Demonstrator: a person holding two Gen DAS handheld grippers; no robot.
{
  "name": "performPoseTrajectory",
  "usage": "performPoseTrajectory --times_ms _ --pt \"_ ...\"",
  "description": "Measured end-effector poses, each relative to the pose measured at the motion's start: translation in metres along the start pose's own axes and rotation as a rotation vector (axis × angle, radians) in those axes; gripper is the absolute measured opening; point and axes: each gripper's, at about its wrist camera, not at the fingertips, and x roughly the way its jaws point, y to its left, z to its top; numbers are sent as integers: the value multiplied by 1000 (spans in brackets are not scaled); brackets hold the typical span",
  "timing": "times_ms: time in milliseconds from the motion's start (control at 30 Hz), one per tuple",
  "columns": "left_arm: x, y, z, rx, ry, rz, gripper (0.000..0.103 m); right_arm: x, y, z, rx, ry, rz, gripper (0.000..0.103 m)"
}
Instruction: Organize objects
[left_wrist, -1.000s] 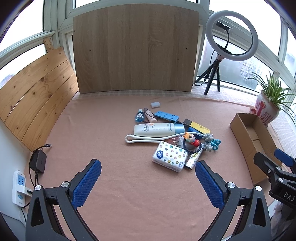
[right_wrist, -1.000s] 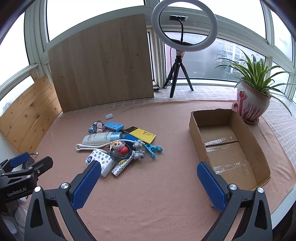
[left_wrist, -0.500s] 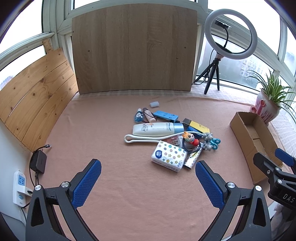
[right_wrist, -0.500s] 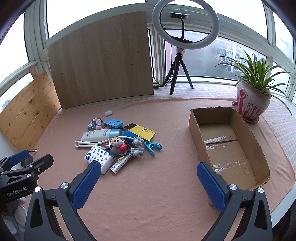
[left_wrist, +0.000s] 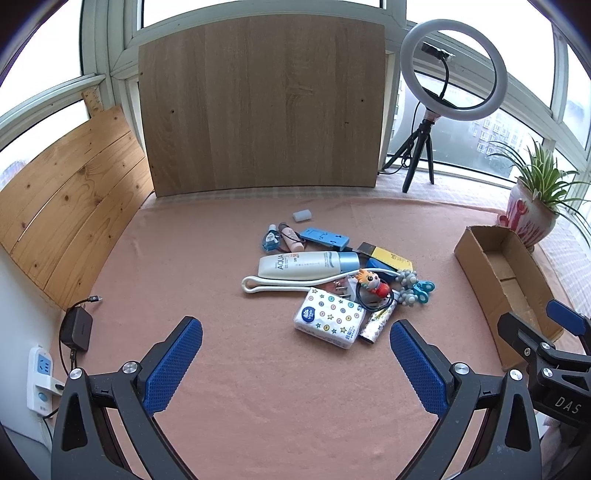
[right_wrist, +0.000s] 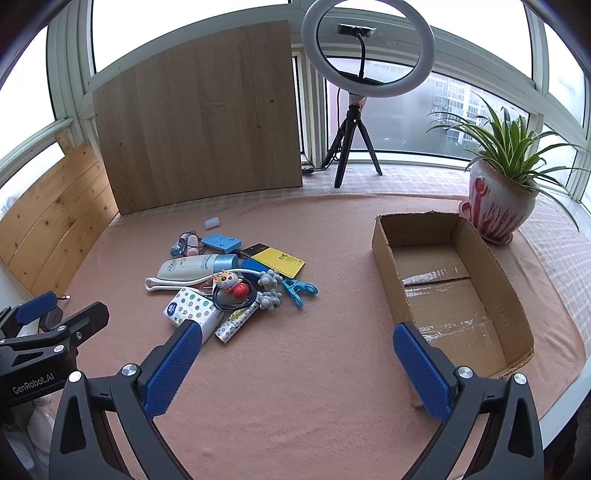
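Both grippers, left (left_wrist: 295, 347) and right (right_wrist: 297, 349), hang wide open, holding nothing. Toys (left_wrist: 332, 280) pile mid-table (left_wrist: 221, 406); the box (right_wrist: 450, 288) sits by its right edge.

A ring light on a tripod (right_wrist: 364, 62) stands far ahead, beside the leaning wooden board (left_wrist: 258, 107). A potted spider plant (right_wrist: 502, 192) sits ahead-right; a power strip (left_wrist: 40, 384) lies near-left.

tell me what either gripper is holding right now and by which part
Nothing is held. The left gripper and right gripper are both open over bare cloth, short of the pile; the tissue pack lies untouched.
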Motion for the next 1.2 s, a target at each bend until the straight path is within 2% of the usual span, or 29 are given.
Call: performPoseTrajectory --times_ms 367,767,1200 --pt "-7 -3 5 3 -27 13 103 0 0 2 -2 7 3 102" --pt "-2 -4 7 0 -16 0 103 5 1 3 -6 19 3 102" --pt "28 11 1 -46 57 -18 103 19 -1 4 -9 41 22 102"
